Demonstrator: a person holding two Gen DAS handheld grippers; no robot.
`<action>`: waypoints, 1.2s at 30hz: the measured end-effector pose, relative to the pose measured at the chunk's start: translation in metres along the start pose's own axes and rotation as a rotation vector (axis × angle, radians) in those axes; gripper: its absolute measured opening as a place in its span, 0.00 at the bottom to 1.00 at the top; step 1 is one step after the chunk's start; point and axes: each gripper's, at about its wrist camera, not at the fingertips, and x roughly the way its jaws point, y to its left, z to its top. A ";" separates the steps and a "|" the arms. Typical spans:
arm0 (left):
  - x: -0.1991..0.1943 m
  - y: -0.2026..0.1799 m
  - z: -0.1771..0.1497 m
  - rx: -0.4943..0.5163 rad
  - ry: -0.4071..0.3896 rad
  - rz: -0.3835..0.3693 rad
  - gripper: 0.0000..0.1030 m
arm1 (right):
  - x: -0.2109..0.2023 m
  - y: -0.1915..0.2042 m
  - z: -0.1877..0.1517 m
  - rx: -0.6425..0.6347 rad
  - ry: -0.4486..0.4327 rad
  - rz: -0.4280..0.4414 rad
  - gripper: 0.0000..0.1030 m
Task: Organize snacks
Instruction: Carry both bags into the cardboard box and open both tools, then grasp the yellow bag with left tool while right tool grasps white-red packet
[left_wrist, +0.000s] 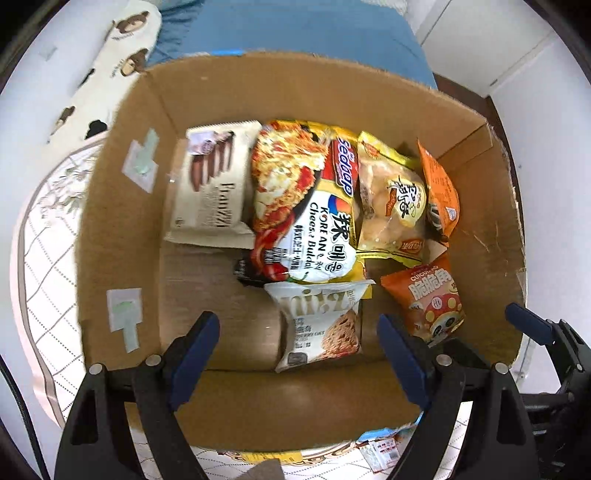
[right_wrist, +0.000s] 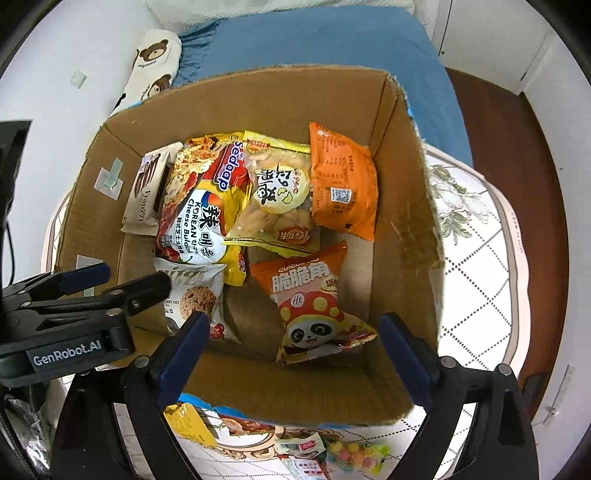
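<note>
An open cardboard box (left_wrist: 258, 92) (right_wrist: 258, 99) holds several snack packets. Among them are a Sedaap noodle pack (left_wrist: 306, 206) (right_wrist: 199, 206), a yellow crisps bag (left_wrist: 391, 199) (right_wrist: 277, 199) and an orange packet (right_wrist: 343, 181). My left gripper (left_wrist: 295, 321) hangs open over the box. A white oat cookie packet (left_wrist: 317, 325) (right_wrist: 192, 291) lies below between its fingers, untouched. My right gripper (right_wrist: 293, 317) is open too, above an orange panda packet (right_wrist: 310, 306) (left_wrist: 432, 299) lying loose on the box floor. In the right wrist view, the left gripper (right_wrist: 122, 277) enters from the left.
A white wafer packet (left_wrist: 210, 184) leans at the box's left side. Loose snacks lie in front of the box: a yellow packet (right_wrist: 188, 417) and a bag of coloured candy balls (right_wrist: 354, 454). The box stands on a patterned cloth (right_wrist: 476, 258); blue fabric (right_wrist: 314, 40) lies behind.
</note>
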 end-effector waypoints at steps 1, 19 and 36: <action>-0.005 0.003 -0.004 -0.006 -0.017 0.002 0.85 | -0.003 0.000 -0.002 0.000 -0.010 -0.005 0.93; -0.097 0.000 -0.078 0.025 -0.340 0.064 0.85 | -0.103 0.013 -0.062 -0.018 -0.293 -0.057 0.93; -0.127 0.000 -0.154 0.034 -0.385 0.030 0.85 | -0.144 0.020 -0.149 -0.010 -0.360 0.000 0.93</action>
